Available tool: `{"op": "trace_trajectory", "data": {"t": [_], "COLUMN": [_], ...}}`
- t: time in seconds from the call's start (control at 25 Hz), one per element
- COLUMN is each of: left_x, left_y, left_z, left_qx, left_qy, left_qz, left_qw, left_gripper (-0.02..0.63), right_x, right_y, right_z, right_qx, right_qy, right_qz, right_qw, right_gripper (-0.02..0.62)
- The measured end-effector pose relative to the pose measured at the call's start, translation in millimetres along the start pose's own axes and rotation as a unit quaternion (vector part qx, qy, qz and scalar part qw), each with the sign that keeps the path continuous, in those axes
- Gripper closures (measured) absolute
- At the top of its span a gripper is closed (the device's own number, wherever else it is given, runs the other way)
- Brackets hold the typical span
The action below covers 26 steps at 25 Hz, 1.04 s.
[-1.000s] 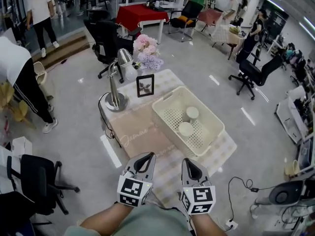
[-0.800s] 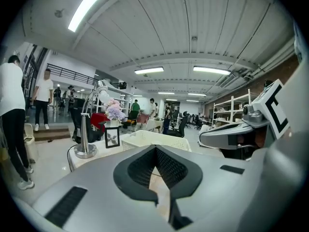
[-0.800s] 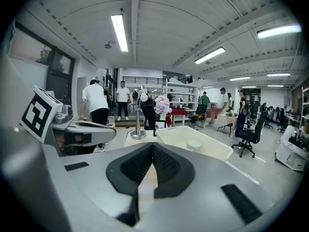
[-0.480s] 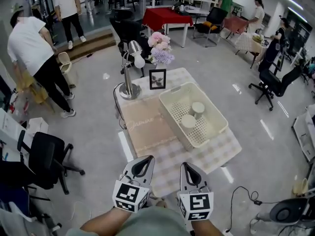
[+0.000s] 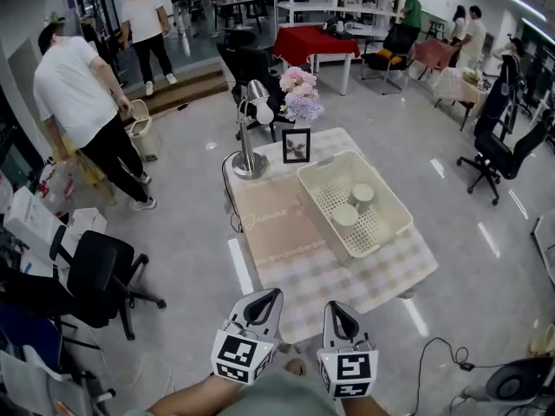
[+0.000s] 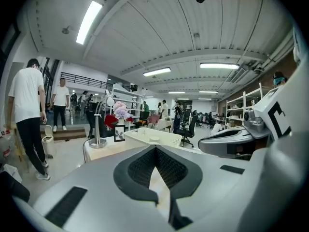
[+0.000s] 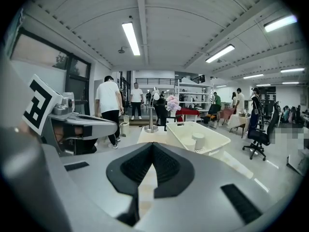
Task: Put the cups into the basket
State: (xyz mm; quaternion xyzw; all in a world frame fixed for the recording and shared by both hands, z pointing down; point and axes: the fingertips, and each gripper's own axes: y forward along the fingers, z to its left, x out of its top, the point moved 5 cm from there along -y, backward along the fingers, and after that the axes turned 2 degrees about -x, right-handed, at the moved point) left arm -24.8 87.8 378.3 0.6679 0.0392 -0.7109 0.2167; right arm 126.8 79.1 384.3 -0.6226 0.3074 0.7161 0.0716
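Cups, two, pale, both upright inside the basket (image 5: 386, 191). Cup one (image 5: 344, 218) stands near the middle of the perforated floor; cup two (image 5: 362, 196) is just beside it at 1 o'clock, and whether they touch cannot be told.

Basket, one, cream plastic, rectangular, set askew on the table's (image 5: 381, 276) checked cloth, toward the table's 2 o'clock side.

Mat (image 5: 277, 224), one, beige, lying flat at the basket's 9 o'clock and touching its edge.

Frame (image 5: 296, 146), one, black, upright at the basket's 11 o'clock.

Lamp (image 5: 250, 137), one, metal, at the basket's 10 o'clock, with its cord running off the table edge.

Flowers (image 5: 300, 94), one bunch, pink and lilac, at 12 o'clock behind the frame.

Grippers, two, side by side at the table's 6 o'clock, well apart from the basket. Left gripper (image 5: 274, 293): jaws pressed together, nothing between them. Right gripper (image 5: 332, 305): jaws pressed together, likewise empty.

Chair (image 5: 100, 271), one, black, on the floor at the table's 9 o'clock.
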Motion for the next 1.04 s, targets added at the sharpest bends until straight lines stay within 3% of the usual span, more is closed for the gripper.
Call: {"op": "trace_trajectory", "data": {"t": [0.56, 1.04], "left_x": [-13, -13], "left_y": [-25, -23], "left_z": [23, 20], "left_qx": [0.000, -0.014], "left_qy": [-0.008, -0.003], "left_qz": [0.006, 0.005], "left_qw": [0.9999, 0.9999], "left_gripper": [0.603, 0.603], "right_x": [-8, -14], "right_y": [1, -2], "right_z": [36, 34], "right_qx": [-0.017, -0.030], "right_qy": [-0.009, -0.006], "right_qz": [0.015, 0.016], "right_qw": [1.000, 0.999], "right_gripper": [0.584, 0.584]}}
